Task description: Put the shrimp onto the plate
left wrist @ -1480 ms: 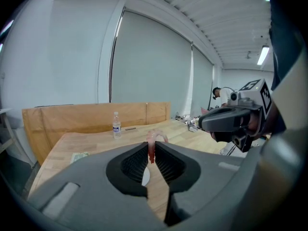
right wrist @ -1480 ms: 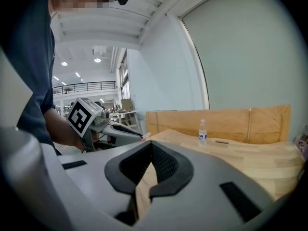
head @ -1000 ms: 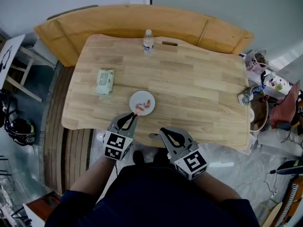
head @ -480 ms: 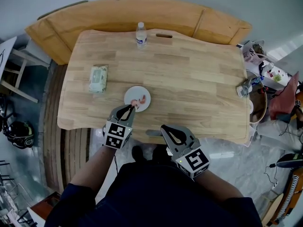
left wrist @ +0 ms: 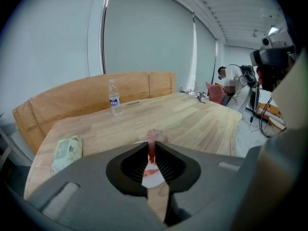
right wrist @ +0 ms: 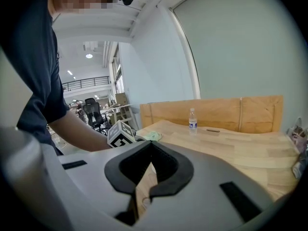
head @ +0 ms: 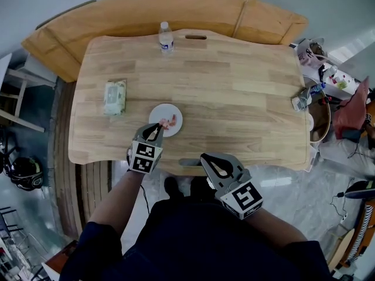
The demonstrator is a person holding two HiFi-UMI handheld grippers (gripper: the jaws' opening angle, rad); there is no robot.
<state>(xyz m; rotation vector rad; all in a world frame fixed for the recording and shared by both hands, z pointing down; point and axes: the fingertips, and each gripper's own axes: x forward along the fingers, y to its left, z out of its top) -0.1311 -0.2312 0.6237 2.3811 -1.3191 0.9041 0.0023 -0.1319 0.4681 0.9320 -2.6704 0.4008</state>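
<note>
Left claw (left wrist: 151,143) covers part of the plate (left wrist: 152,179).

No legible text, water bottle (head: 166,38) label too small, wipes pack (head: 115,97) print blurred (both unreadable)

Left gripper (head: 156,129): reached forward, pointing away from the body, jaws closed on a shrimp (left wrist: 155,136) pinched upright at the tips. Left forearm (head: 114,206) bare and extended, angled inward.

Right gripper (head: 206,158): held closer to the torso, tips angled up and to the left, jaws together with nothing between them. Right forearm (head: 275,233) bare, drawn back.
</note>
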